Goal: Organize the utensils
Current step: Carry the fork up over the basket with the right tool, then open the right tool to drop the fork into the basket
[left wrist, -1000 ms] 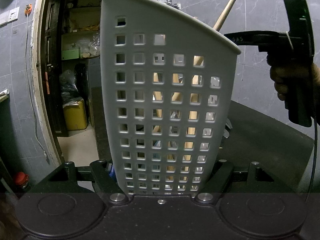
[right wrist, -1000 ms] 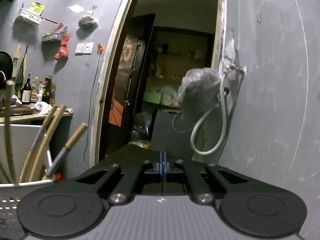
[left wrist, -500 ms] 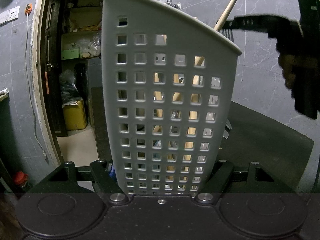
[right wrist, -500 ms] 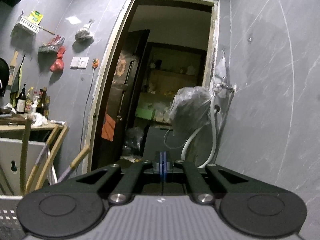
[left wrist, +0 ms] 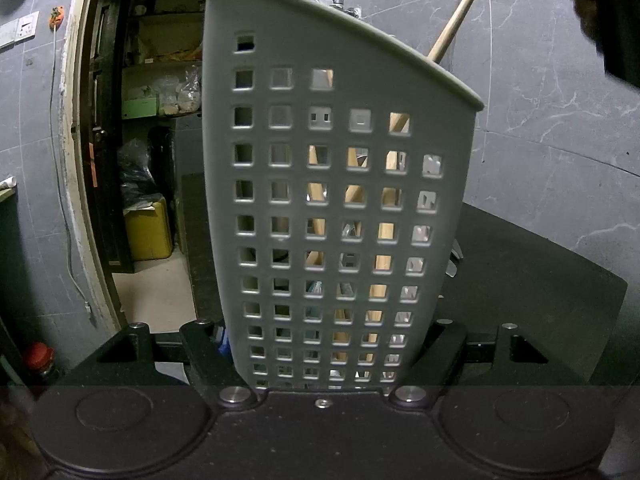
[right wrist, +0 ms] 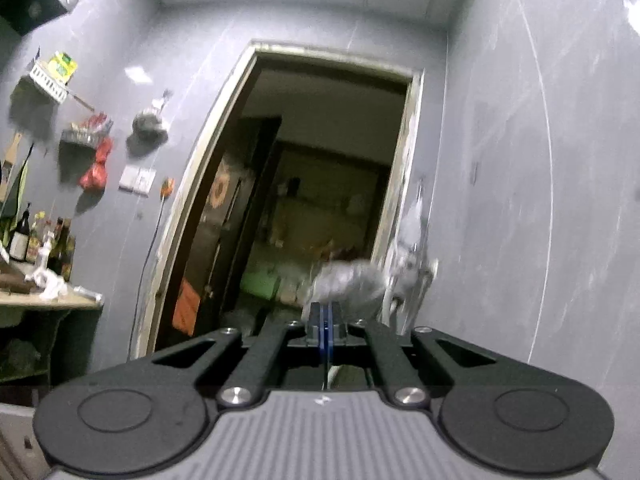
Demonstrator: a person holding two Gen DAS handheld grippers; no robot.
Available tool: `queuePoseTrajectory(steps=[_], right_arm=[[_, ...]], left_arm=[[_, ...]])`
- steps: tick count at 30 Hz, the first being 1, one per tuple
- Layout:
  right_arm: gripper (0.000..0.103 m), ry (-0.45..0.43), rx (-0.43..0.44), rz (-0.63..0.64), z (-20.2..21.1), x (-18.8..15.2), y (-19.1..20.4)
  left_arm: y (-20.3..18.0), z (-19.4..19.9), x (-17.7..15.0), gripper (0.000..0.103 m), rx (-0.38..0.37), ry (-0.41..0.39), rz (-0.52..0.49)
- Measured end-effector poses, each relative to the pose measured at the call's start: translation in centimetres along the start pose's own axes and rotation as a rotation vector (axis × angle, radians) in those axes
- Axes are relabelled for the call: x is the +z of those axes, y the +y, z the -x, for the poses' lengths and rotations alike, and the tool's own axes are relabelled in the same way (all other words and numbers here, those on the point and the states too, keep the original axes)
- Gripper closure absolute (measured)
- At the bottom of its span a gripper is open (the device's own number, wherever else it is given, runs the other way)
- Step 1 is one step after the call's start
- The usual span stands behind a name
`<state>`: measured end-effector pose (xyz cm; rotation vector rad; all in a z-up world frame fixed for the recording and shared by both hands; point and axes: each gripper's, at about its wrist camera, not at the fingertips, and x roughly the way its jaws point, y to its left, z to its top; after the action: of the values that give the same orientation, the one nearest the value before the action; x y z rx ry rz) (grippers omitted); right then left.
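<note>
My left hand-held gripper (left wrist: 324, 360) is clamped on the lower part of a grey plastic basket (left wrist: 340, 184), one jaw on each side. The basket is a tall utensil holder with square holes, and it stands upright on a dark desk (left wrist: 532, 280) and fills the middle of the left wrist view.

Through the holes I see several pale wooden handles (left wrist: 386, 232) and some glinting metal pieces inside the basket. One long wooden handle (left wrist: 456, 20) leans out over the basket's rim, up and to the right. Just right of the basket's base, a few metal utensils (left wrist: 454, 258) lie on the desk, partly hidden.

My right hand-held gripper (right wrist: 325, 330) has its blue pads pressed together with nothing between them. It is tilted upward at a doorway (right wrist: 320, 208) in a grey wall, and that view is blurred; the basket does not appear in it.

I judge the sorting well along: much is already in the basket. What seems left is the metal pieces beside it; whether others wait elsewhere I cannot tell.
</note>
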<state>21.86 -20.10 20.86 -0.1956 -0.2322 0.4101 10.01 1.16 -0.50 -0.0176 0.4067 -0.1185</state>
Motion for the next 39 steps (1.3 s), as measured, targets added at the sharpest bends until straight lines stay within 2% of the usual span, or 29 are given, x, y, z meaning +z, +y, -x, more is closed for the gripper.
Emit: queuePoseTrajectory(steps=[6, 11, 15, 23, 39], right_arm=[[0.101, -0.106, 0.058, -0.025, 1.2, 4.2, 0.5], [0.101, -0.121, 0.151, -0.050, 1.2, 5.1, 2.0], [0.101, -0.090, 0.227, -0.078, 1.0, 4.5, 3.3], [0.100, -0.058, 0.314, -0.047, 0.8, 2.9, 6.5], [0.100, 0.002, 0.364, 0.059, 1.8, -0.9, 10.3]], left_arm=[[0.0, 0.0, 0.0, 0.026, 0.002, 0.001, -0.002], [-0.3, -0.1, 0.0, 0.026, 0.007, -0.001, -0.009], [-0.3, 0.0, -0.1, 0.026, 0.002, -0.002, -0.004], [-0.2, 0.0, -0.1, 0.026, 0.000, -0.002, 0.000], [-0.2, 0.0, -0.1, 0.027, 0.000, -0.002, 0.000]])
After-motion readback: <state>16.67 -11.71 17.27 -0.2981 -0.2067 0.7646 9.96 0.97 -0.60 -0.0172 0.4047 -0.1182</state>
